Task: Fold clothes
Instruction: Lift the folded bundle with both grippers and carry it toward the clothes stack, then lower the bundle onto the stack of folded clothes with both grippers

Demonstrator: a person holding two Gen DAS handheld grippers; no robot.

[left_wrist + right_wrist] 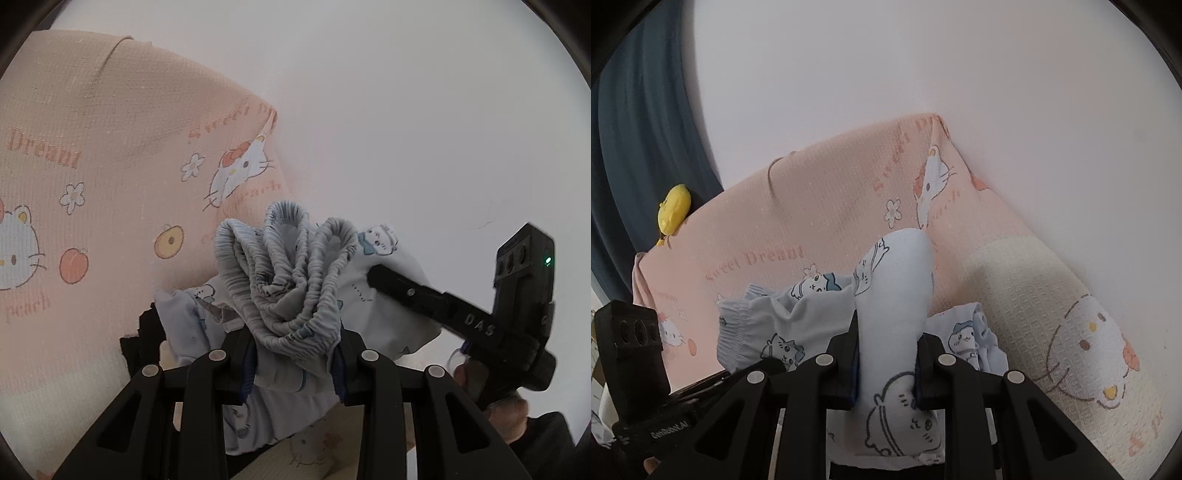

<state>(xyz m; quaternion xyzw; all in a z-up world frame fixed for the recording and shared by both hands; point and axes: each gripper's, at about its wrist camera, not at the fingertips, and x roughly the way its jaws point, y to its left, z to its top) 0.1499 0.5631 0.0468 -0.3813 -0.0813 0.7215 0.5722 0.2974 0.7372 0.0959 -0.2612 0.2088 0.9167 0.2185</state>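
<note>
Left wrist view: the left gripper (295, 354) had its fingers clamped on the gathered elastic waistband (284, 266) of pale blue pyjama trousers (391, 295); I judge this grip kept the bunched band together. The right gripper (376, 278) touched the thin printed cloth beside it.

Right wrist view: the right gripper (886, 369) had its fingers clamped on a soft rounded fold of the trousers, raised in front of a pink waffle-textured cover (812, 206) with cat prints. A yellow toy (674, 206) sat on its edge.
</note>
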